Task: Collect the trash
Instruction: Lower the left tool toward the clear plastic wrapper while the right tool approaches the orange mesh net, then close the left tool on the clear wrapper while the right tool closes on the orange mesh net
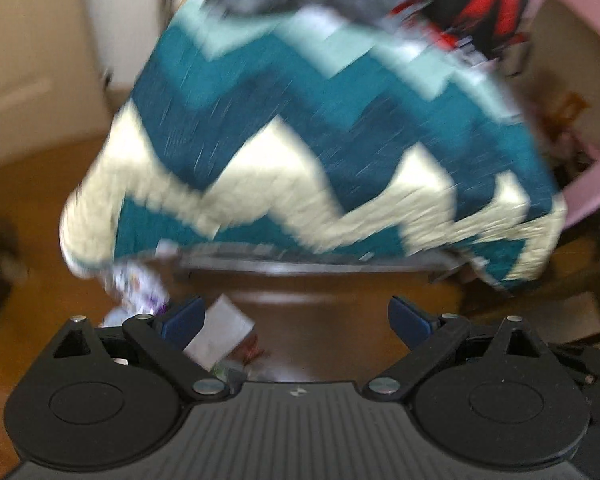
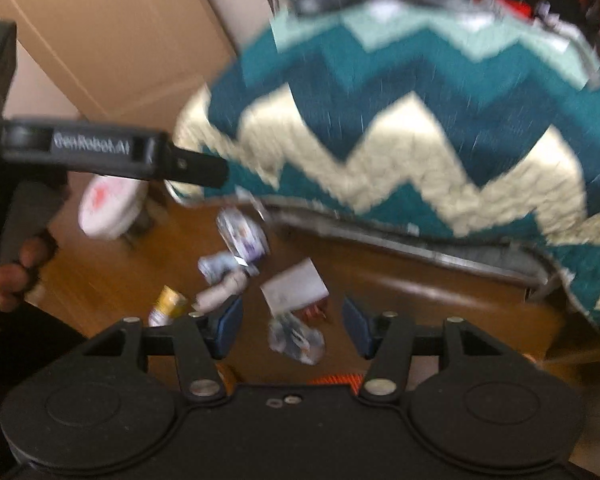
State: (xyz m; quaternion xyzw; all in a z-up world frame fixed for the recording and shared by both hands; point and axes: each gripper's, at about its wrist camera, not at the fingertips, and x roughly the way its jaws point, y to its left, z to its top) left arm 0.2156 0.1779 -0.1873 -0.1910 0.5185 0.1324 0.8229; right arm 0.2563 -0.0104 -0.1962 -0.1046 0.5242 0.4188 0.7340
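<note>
Below, scattered trash (image 2: 296, 292) on wooden floor (image 2: 420, 292) beside zigzag blanket (image 2: 400, 128); both grippers' jaws spread, empty.

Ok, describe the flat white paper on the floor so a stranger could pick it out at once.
Start at the teal and cream zigzag blanket hanging over the bed edge. Below it, litter lies scattered on the brown wooden floor. The white paper is the one flat, plain, straight-edged sheet, while its neighbours are crumpled printed wrappers and a crinkled clear bag.
</note>
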